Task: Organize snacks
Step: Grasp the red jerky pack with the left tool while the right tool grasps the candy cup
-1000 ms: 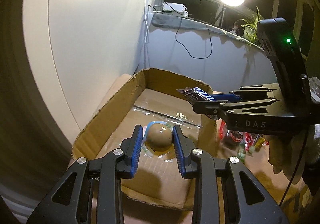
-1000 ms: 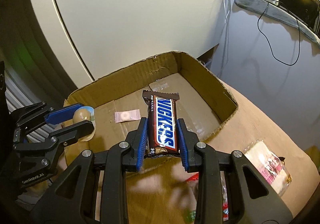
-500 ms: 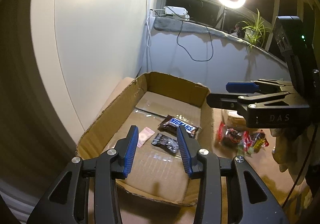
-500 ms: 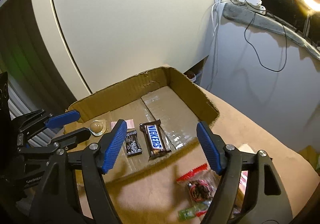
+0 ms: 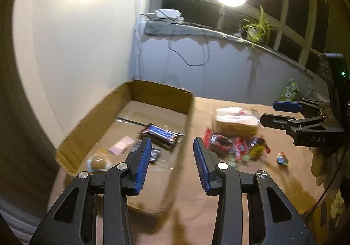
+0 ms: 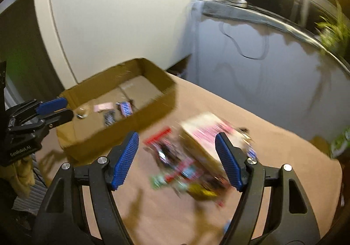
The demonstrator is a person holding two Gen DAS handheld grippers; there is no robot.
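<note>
Left wrist view: left claw [image 5: 172, 164] spread wider than half a second ago, empty, now above the near right wall of the cardboard box [image 5: 166, 89]. Chocolate bar [image 5: 161, 134], pink sachet [image 5: 121, 145] and round sweet [image 5: 98, 163] lying in box.

Right wrist view: right claw [image 6: 176, 160] spread wide, empty, shifted off the box to above the blurred snack pile [image 6: 186, 170] and bread pack [image 6: 203, 135] on the worktop [image 6: 273, 135].
</note>
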